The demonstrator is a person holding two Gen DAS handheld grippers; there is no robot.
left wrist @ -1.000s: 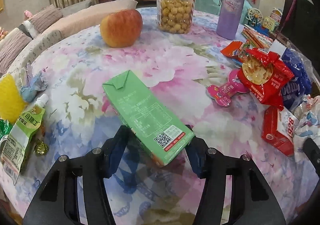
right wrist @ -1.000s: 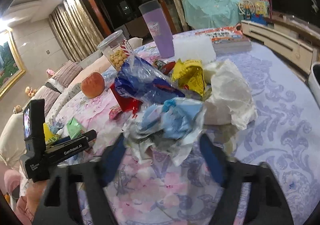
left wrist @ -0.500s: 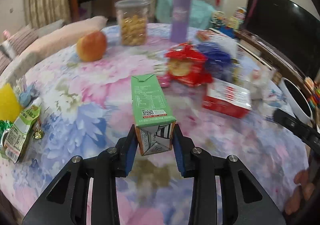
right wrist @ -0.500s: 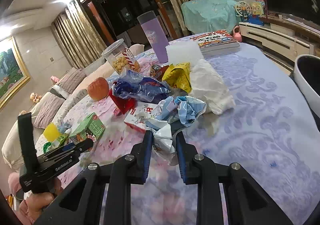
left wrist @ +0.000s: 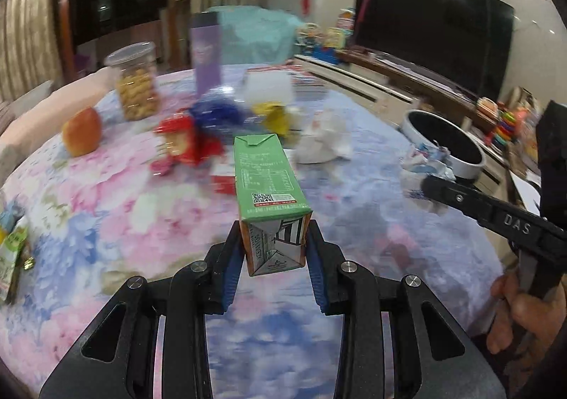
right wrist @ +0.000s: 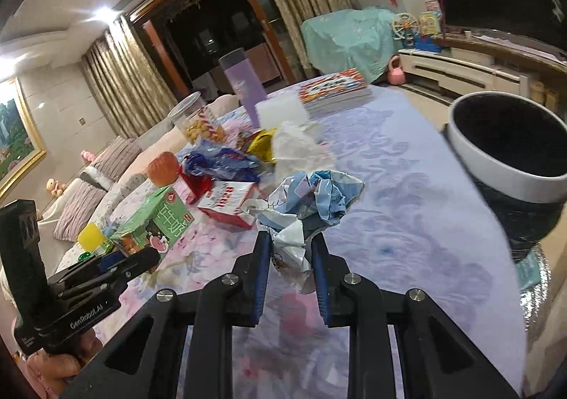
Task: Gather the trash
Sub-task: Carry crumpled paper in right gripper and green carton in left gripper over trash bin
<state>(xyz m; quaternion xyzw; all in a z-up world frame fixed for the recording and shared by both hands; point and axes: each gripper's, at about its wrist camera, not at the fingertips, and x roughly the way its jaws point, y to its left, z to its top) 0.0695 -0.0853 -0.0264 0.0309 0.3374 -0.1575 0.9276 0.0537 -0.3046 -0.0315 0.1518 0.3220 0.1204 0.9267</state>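
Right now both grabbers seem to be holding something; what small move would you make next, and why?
Probably carry the right gripper, shut on the crumpled wrapper, over the white bin at the table's edge. It is nearest, and the left gripper clamps the green carton farther back.

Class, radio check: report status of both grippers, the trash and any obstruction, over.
Left gripper shut on green carton. Right gripper shut on crumpled wrapper. Bin off table's right edge; nothing between wrapper and bin.

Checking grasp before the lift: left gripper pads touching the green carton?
Touching. Left wrist view: both blue pads of the left gripper press flat against the sides of the green carton, no gap visible on either side.
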